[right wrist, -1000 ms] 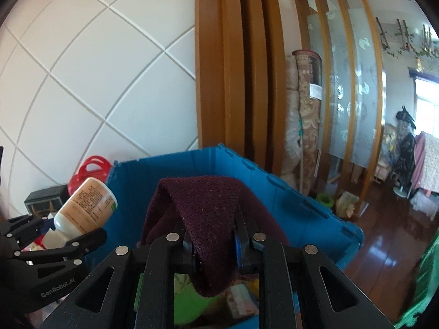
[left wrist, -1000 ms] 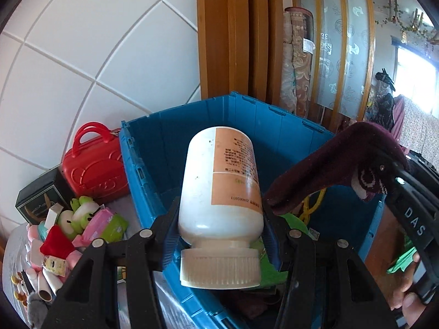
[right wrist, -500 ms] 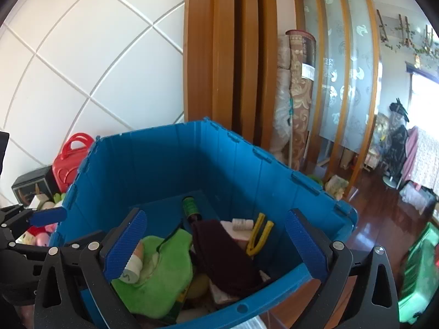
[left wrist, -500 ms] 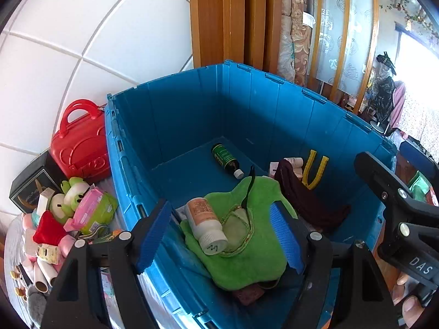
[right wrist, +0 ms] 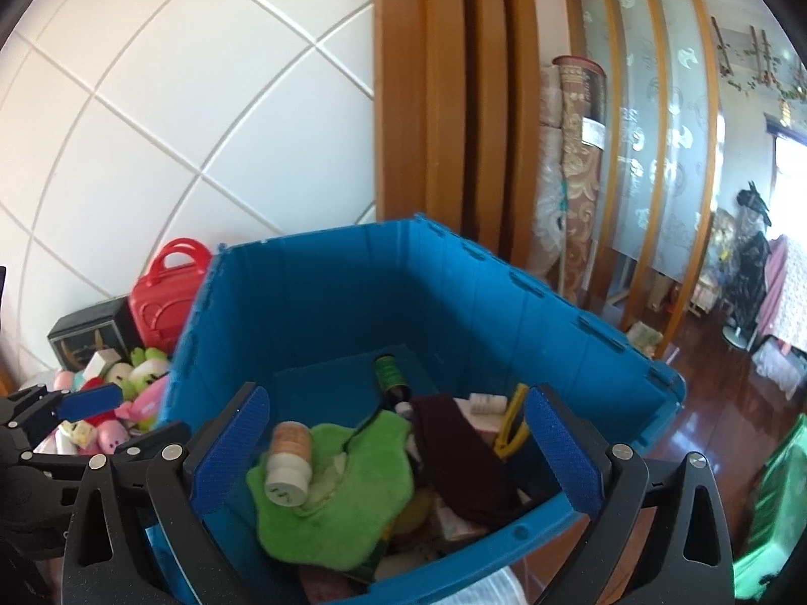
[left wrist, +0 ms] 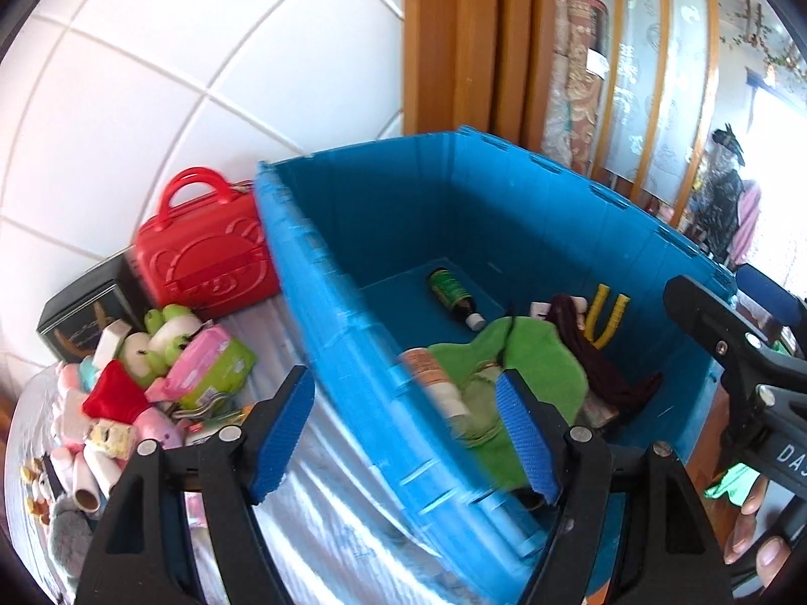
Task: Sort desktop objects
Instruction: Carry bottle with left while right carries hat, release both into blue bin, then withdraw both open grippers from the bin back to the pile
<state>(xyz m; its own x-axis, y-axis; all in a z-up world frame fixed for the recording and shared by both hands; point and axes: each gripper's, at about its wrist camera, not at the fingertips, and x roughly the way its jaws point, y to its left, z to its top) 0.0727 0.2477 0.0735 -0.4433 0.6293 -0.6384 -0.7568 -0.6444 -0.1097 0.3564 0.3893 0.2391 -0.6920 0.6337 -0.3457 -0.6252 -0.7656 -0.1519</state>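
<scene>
Now both tongs are spread and empty: left tongs (left wrist: 406, 433) straddle the near wall of the blue bin (left wrist: 348, 272), right tongs (right wrist: 396, 451) hang wide over its open top. Neither has anything between the pads; the jaws on both have just been opening, and the earlier views had a bottle and a cloth in them. The white bottle (right wrist: 288, 464) lies on its side on the green cloth (right wrist: 348, 499) inside the bin, and the maroon cloth (right wrist: 454, 454) is draped just beside it, near the yellow tool (right wrist: 512, 426) and the small green bottle (right wrist: 389, 375). That fits a drop from above: soft layer underneath, so nothing rolls far. The remaining pile of toys (left wrist: 151, 373), the red case (left wrist: 207, 247) and the black box (left wrist: 83, 315) sit on the counter (left wrist: 312, 519) left of the bin, outside it. My read: next pick comes from that pile, and the left tongs are the nearer set. Risk is clipping the bin wall on the way out.
</scene>
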